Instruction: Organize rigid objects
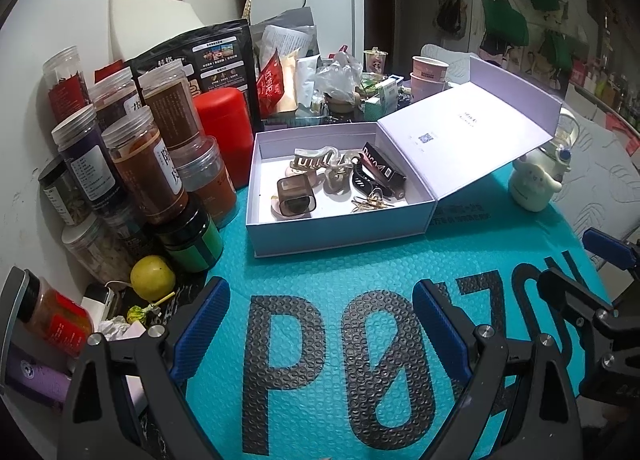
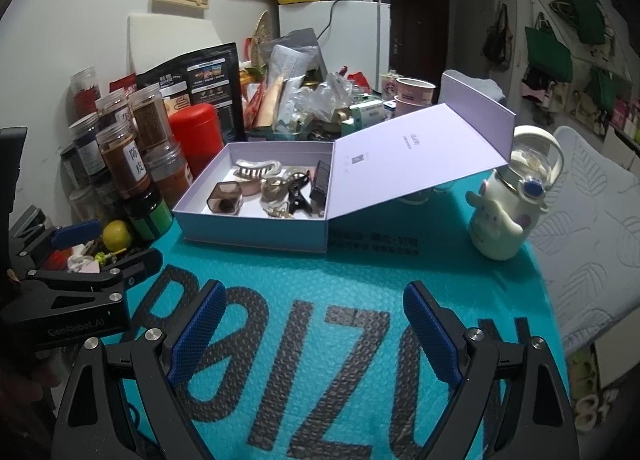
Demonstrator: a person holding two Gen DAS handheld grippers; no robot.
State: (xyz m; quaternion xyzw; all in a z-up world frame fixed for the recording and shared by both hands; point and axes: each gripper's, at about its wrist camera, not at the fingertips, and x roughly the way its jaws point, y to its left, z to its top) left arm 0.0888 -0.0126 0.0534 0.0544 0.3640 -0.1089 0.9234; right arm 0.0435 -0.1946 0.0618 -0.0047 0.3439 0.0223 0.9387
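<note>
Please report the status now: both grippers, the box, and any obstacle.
Left gripper open, empty; right gripper open, empty. Lavender box open, hair clips inside. Path over teal mat unobstructed.

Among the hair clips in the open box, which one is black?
The black claw clip near the box's middle, beside the dark rectangular packet. The others are pearly white, beige or translucent brown.

The mat [image 1: 360,260] in the lower half of the frame looks like teal bubble plastic, dimpled and slightly shiny. The box [image 1: 340,228] at the centre is matt lilac cardboard, smooth. Inside it, the hair clips [image 1: 320,168] look like glossy plastic. The jars [image 1: 148,164] at the left are clear, shiny plastic. The finger pads [image 1: 204,320] are blue, with rough ribbed texture.
</note>
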